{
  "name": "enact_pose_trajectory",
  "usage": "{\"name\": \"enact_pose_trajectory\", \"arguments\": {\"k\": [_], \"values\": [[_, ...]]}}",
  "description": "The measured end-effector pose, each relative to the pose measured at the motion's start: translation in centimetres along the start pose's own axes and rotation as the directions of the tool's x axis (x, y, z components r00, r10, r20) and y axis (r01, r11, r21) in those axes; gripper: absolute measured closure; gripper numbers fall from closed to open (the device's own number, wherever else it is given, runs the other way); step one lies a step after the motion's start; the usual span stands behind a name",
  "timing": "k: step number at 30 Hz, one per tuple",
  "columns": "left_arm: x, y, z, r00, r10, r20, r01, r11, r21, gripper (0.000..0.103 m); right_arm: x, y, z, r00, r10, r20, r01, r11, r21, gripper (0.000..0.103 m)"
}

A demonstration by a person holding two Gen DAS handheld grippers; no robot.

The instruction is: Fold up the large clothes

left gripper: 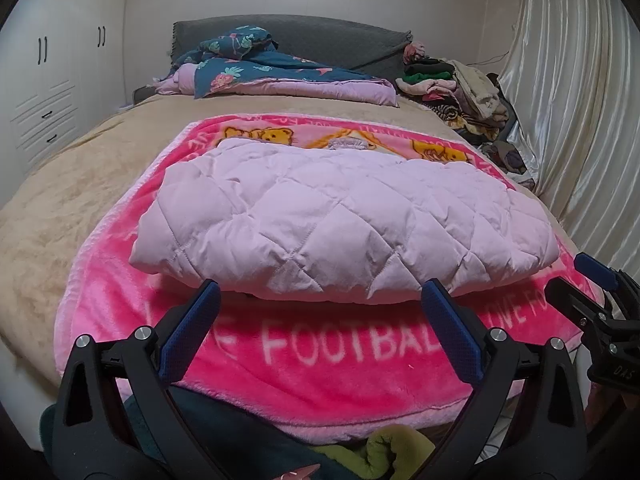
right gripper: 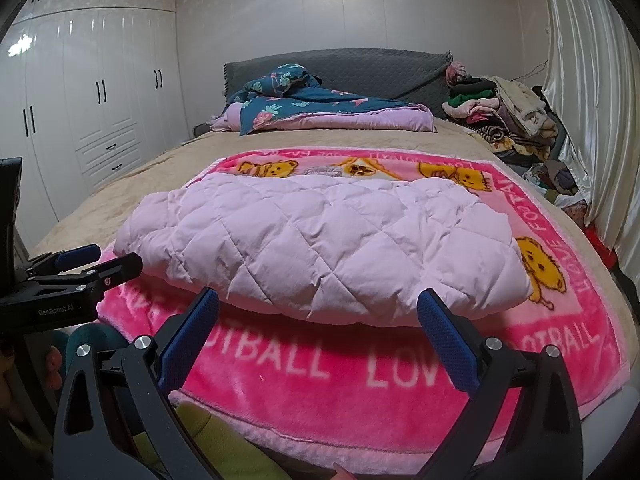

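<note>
Already the lilac quilted coat (left gripper: pixel 344 216) lies folded on the pink blanket (left gripper: pixel 320 364), both hand-held grippers, left (left gripper: pixel 320 300) and right (right gripper: pixel 318 308), spread empty near it, little seemingly left.

The lilac jacket (left gripper: pixel 344 220) is quilted matt cloth, puffy. The pink blanket (left gripper: pixel 340 364) looks fluffy fleece. The curtain (left gripper: pixel 580 92) shines like satin, perhaps. Wardrobe doors (right gripper: pixel 80 92) are glossy white; the gripper pads (left gripper: pixel 452 336) textured blue.
</note>
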State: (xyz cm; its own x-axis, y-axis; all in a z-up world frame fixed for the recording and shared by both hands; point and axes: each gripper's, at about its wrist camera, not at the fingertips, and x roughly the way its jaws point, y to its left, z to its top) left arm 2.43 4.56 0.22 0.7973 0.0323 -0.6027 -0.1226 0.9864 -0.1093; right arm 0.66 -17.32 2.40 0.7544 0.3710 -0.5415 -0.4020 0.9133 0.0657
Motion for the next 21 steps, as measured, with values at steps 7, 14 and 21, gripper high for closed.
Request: {"name": "enact_pose_trajectory", "arguments": {"k": [7, 14, 21], "values": [[0.00, -0.01, -0.02, 1.000, 0.000, 0.003, 0.000, 1.000, 0.000, 0.009, -0.02, 0.06, -0.09, 1.000, -0.002, 0.002, 0.002, 1.000, 0.001, 0.004], [-0.13, 0.05, 0.05, 1.000, 0.000, 0.004, 0.000, 1.000, 0.000, 0.009, -0.13, 0.05, -0.15, 1.000, -0.006, 0.005, 0.006, 1.000, 0.000, 0.004], [-0.15, 0.02, 0.02, 1.000, 0.001, 0.005, -0.001, 1.000, 0.005, 0.009, -0.24, 0.13, -0.19, 1.000, -0.006, 0.007, 0.006, 1.000, -0.003, 0.004]]}}
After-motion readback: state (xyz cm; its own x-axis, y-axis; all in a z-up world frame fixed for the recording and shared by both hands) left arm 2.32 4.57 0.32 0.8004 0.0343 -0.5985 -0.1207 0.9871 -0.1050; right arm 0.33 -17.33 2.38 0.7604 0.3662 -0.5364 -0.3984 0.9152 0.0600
